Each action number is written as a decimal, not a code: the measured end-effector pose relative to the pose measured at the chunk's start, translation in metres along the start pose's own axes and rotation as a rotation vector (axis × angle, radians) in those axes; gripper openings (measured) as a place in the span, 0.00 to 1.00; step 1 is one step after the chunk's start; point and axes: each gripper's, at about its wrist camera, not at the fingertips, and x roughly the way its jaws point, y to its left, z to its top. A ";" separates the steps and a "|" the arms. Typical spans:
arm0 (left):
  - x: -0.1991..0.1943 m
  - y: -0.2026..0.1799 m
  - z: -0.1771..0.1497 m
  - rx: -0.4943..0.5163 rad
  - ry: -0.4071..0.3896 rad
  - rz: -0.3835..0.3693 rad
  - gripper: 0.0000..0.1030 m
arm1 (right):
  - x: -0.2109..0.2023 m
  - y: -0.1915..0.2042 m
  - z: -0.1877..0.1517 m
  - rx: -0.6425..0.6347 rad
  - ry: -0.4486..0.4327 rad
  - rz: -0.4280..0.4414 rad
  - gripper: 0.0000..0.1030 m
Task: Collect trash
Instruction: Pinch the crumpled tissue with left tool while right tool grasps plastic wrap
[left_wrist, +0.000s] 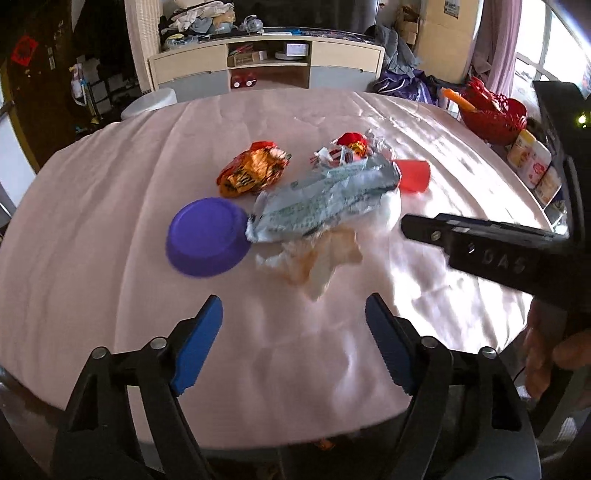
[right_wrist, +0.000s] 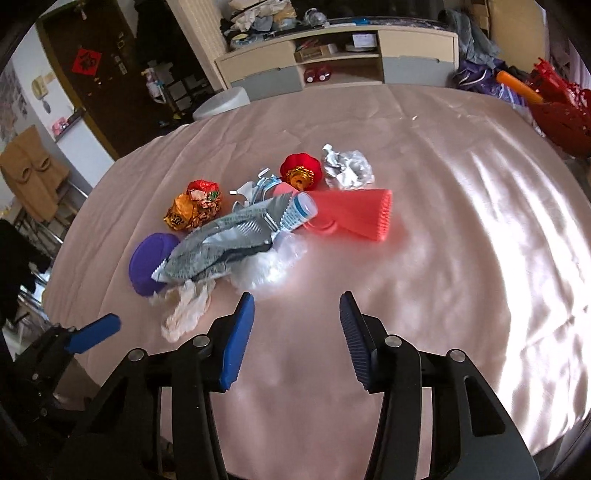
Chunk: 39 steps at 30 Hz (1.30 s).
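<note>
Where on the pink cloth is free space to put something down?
The pink cloth is bare to the right of the red ribbed cone, out toward the red basket, and between the pile and both open grippers. It is crowded from the purple bowl across the silver wrapper to the crumpled foil.

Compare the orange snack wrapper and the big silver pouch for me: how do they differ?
The orange snack wrapper is crumpled into a compact ball; the silver pouch is long and flattened. The wrapper sits alone on the cloth; the pouch lies over the purple bowl's edge and other litter. Both are empty foil packaging.
</note>
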 end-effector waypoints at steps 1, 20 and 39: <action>0.002 -0.001 0.002 0.004 -0.003 -0.004 0.69 | 0.004 0.001 0.002 0.000 0.003 0.003 0.48; 0.002 -0.012 0.009 0.084 -0.010 -0.058 0.04 | -0.003 0.007 0.014 -0.019 -0.039 0.040 0.02; -0.002 0.005 0.017 0.072 0.001 -0.031 0.04 | 0.017 0.015 0.015 -0.047 -0.010 -0.011 0.59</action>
